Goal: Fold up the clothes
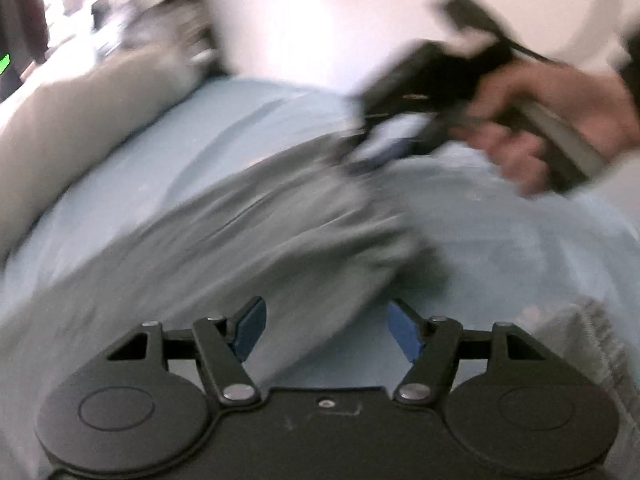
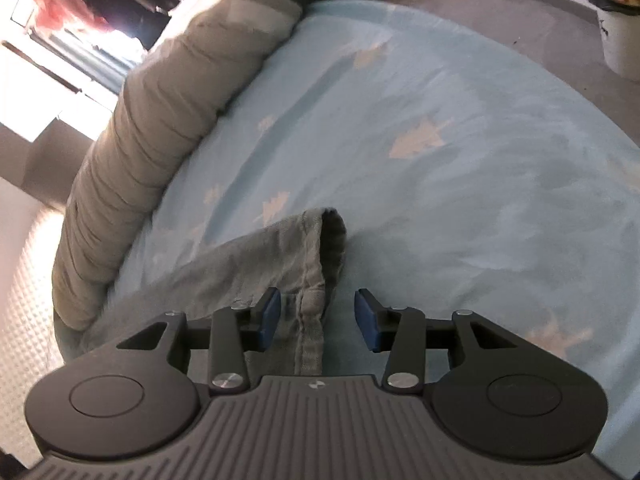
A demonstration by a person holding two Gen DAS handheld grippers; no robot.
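1. Grey trousers (image 2: 276, 256) lay on a bed with a blue sheet (image 2: 460, 160), hem end between the fingers (image 2: 269, 316) of the right gripper (image 2: 318, 314), which were spread apart and held nothing.
2. Left gripper (image 1: 326, 330): fingers wide apart, nothing held, above the trousers (image 1: 224, 240).
3. Grey rolled duvet (image 2: 160, 152) along the sheet's edge.
4. Bin (image 2: 620, 20) on the floor.
5. Right hand (image 1: 560, 120), blurred, on its gripper handle.
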